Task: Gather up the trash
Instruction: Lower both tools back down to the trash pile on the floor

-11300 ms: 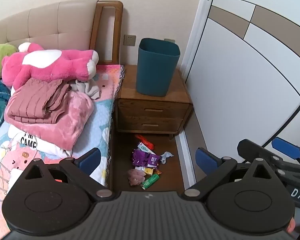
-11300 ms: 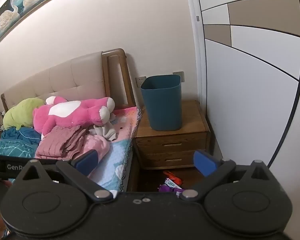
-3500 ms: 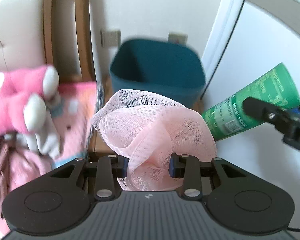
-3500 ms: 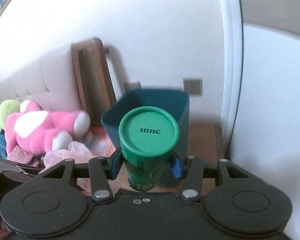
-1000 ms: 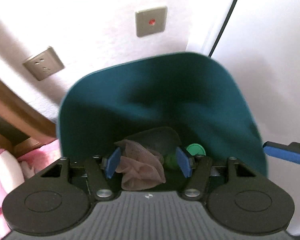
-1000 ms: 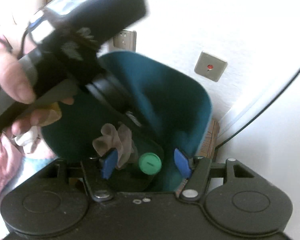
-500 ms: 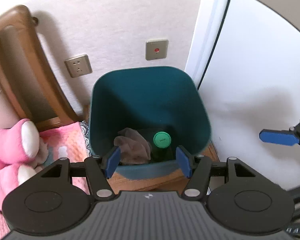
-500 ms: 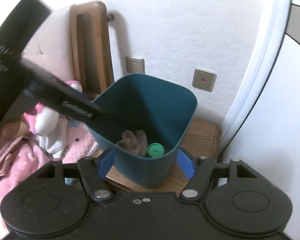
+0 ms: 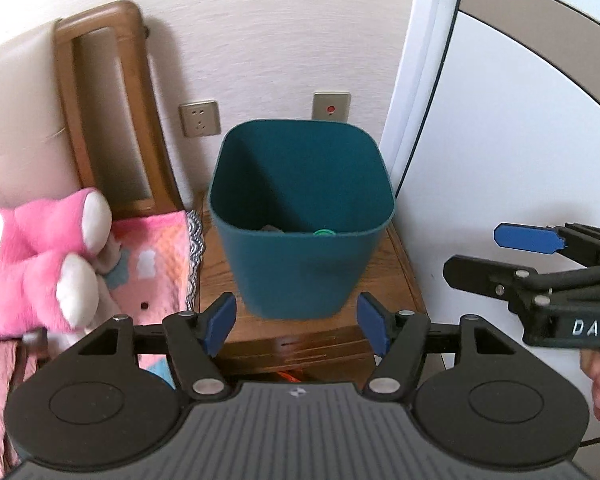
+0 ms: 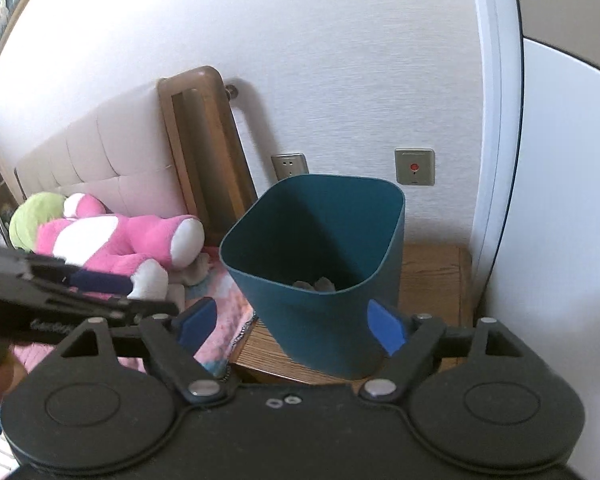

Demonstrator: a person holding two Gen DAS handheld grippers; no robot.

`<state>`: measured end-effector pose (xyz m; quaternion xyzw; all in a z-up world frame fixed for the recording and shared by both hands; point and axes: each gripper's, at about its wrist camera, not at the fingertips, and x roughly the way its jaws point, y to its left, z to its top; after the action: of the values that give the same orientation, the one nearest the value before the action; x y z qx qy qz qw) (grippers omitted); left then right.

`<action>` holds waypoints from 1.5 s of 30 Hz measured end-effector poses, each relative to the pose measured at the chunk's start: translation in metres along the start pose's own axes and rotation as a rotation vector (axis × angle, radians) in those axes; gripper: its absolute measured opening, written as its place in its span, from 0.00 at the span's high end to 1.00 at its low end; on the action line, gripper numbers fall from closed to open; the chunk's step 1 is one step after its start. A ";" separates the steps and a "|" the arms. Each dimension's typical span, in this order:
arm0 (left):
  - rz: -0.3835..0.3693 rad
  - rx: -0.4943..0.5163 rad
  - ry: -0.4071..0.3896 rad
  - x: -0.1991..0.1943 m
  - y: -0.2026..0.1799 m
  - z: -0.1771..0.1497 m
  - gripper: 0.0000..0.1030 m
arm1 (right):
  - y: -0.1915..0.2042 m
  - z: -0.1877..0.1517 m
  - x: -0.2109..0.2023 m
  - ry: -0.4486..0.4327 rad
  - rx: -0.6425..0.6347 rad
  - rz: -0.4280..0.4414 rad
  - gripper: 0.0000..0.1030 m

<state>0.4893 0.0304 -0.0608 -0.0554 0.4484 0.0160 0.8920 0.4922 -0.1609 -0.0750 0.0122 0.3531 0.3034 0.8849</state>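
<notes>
A dark teal trash bin [image 9: 300,216] stands on a wooden nightstand [image 9: 392,280]; it also shows in the right wrist view [image 10: 320,264]. Inside, just over the near rim, I see the green cap of a bottle [image 9: 325,233] and a bit of pinkish mesh [image 10: 314,283]. My left gripper [image 9: 298,322] is open and empty, in front of and below the bin. My right gripper [image 10: 288,326] is open and empty, also in front of the bin; it shows at the right of the left wrist view [image 9: 528,256].
A bed with a pink plush toy [image 9: 40,256] and a pink quilt [image 9: 156,256] lies left of the nightstand. A wooden headboard post [image 9: 104,100] and wall sockets [image 9: 199,118] are behind. A white wardrobe door [image 9: 520,140] stands at the right.
Both grippers have pulled back and away from the bin. The mesh and the green bottle were let go inside the bin, and both grippers are now open and empty.
</notes>
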 end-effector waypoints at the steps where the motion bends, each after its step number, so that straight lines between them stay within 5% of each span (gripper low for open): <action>1: -0.001 -0.005 -0.004 -0.001 0.002 -0.005 0.32 | 0.000 -0.004 0.000 -0.004 0.007 0.008 0.17; 4: -0.019 -0.020 -0.017 0.001 0.006 -0.020 0.23 | -0.002 -0.016 0.000 -0.017 0.021 0.025 0.13; 10: -0.065 -0.045 0.002 0.031 0.015 -0.057 0.22 | -0.002 -0.050 0.010 -0.035 0.042 0.020 0.01; 16: -0.108 -0.063 0.050 0.081 0.027 -0.102 0.20 | -0.013 -0.106 0.036 0.015 0.098 -0.014 0.00; 20: -0.128 -0.058 0.076 0.121 0.033 -0.137 0.01 | -0.023 -0.144 0.055 0.053 0.110 -0.048 0.00; 22: -0.137 -0.069 0.091 0.144 0.035 -0.158 0.00 | -0.030 -0.163 0.069 0.079 0.112 -0.063 0.00; 39: -0.036 -0.122 0.466 0.397 0.018 -0.382 0.00 | -0.096 -0.399 0.249 0.461 -0.055 -0.089 0.10; 45: 0.023 -0.241 0.604 0.481 0.017 -0.454 0.00 | -0.113 -0.492 0.301 0.587 -0.037 -0.083 0.16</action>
<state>0.4132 -0.0141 -0.7168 -0.1576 0.6883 0.0620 0.7054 0.4115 -0.1834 -0.6567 -0.1065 0.5885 0.2640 0.7567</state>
